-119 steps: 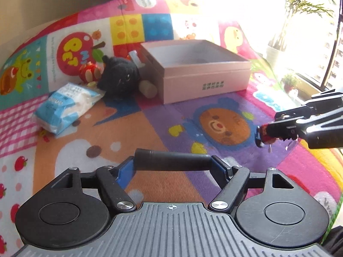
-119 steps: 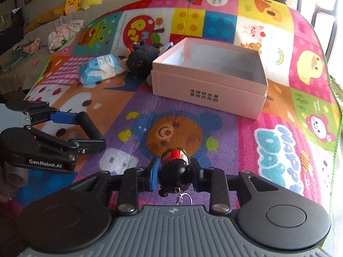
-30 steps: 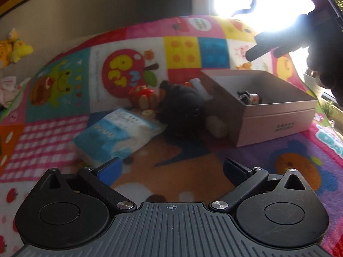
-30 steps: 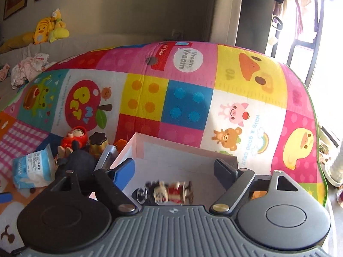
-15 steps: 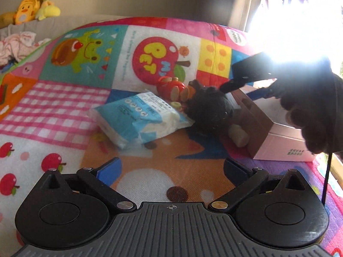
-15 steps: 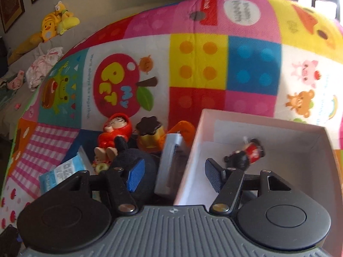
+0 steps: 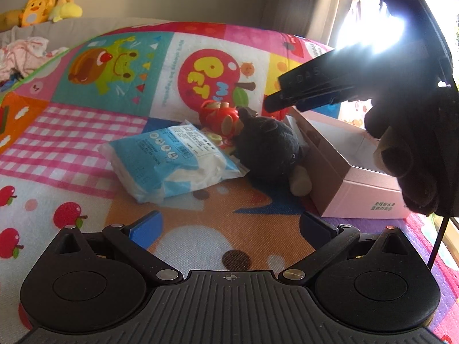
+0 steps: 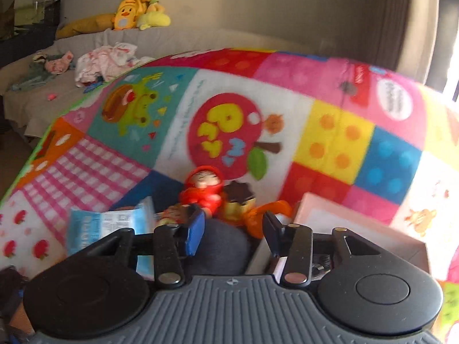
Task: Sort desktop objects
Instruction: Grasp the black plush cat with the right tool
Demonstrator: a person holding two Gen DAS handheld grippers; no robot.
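Hovering over the colourful cartoon play mat (image 7: 94, 143), left tongs (image 7: 229, 226) spread wide, nothing between them. Right tongs (image 8: 233, 229) closing, nothing pinched; they hang above the round black plush toy (image 7: 269, 149), also seen from the side in the left view (image 7: 275, 100). Blue-and-white plastic tissue pack (image 7: 172, 157) lies just left of the plush, touching it. Small red-hooded doll figurine (image 8: 205, 189) sits behind the plush, a brown chocolate-topped toy (image 8: 239, 197) beside it. Open pink cardboard box (image 7: 370, 197) rests against the plush on the right.
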